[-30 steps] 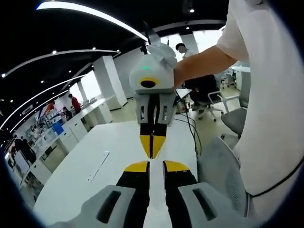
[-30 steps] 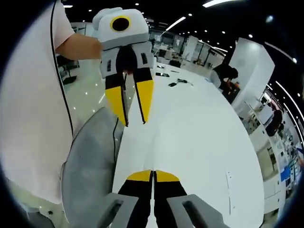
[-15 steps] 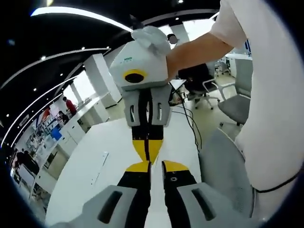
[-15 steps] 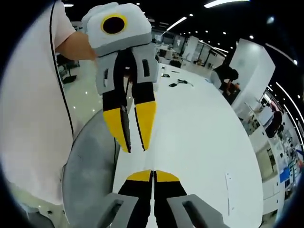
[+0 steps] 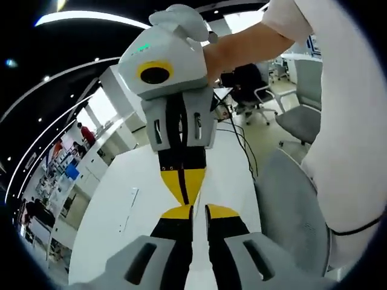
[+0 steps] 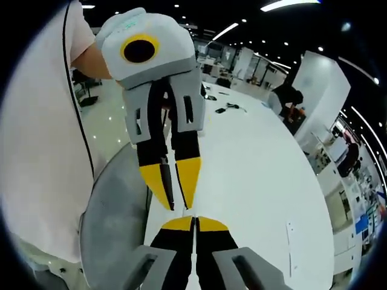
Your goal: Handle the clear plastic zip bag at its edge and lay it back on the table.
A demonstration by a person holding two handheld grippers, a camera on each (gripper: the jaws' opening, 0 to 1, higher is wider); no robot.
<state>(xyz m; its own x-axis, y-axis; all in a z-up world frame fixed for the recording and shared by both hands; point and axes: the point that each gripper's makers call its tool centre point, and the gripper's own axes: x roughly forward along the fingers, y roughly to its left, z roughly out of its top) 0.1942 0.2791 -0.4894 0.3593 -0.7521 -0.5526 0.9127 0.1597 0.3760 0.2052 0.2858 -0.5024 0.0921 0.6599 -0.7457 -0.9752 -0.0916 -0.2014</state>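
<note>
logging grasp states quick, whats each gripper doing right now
left gripper: fingers slightly open, nothing seen between them.
right gripper: shut; whether it holds anything cannot be told.

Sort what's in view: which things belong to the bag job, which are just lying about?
Job: left gripper, jaws slightly apart; right gripper, jaws shut; table. The clear bag I can't make out.
Lying about: grey chair, cables, flat strip on the table.
</note>
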